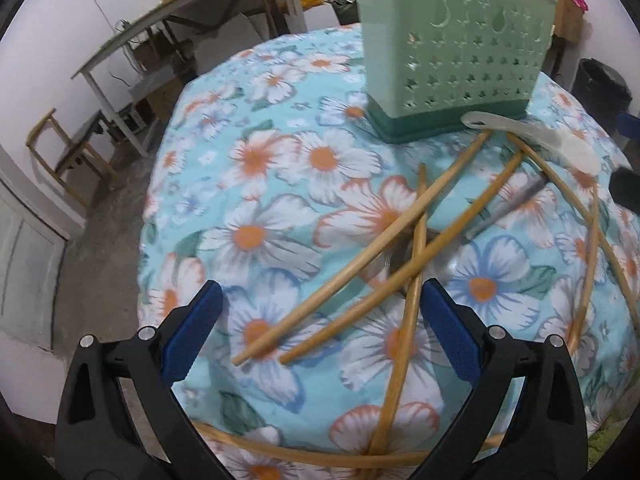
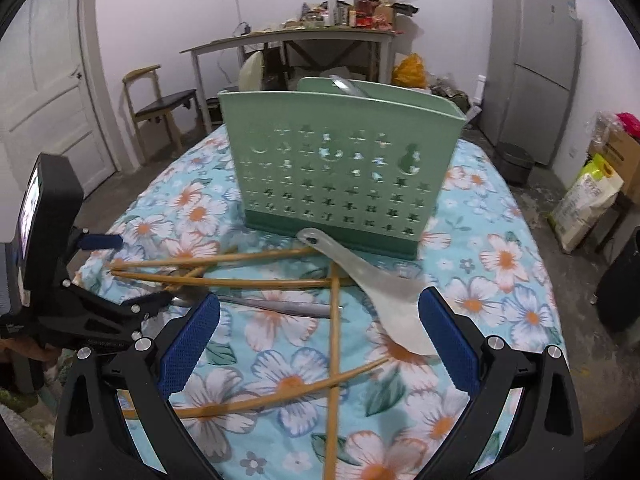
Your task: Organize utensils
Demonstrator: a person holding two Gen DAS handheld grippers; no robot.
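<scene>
The left gripper (image 1: 318, 330) hangs low over the table with its blue jaws spread wide and nothing between them. Right under it lies a heap of wooden chopsticks (image 1: 360, 268), crossed over each other on the flowery cloth (image 1: 248, 184). One stick runs almost straight away from the jaws, toward the green holder (image 1: 452, 68) standing at the far side. So the left gripper looks nearest to the sticks, and I think it would have to close across that stick from the sides.

The right gripper (image 2: 318, 334) is also wide open and empty. A pale rice spoon (image 2: 384, 292) lies slanted just ahead of it, its handle end touching the holder's base. A gray metal utensil (image 2: 280, 305) lies flat under the sticks.
</scene>
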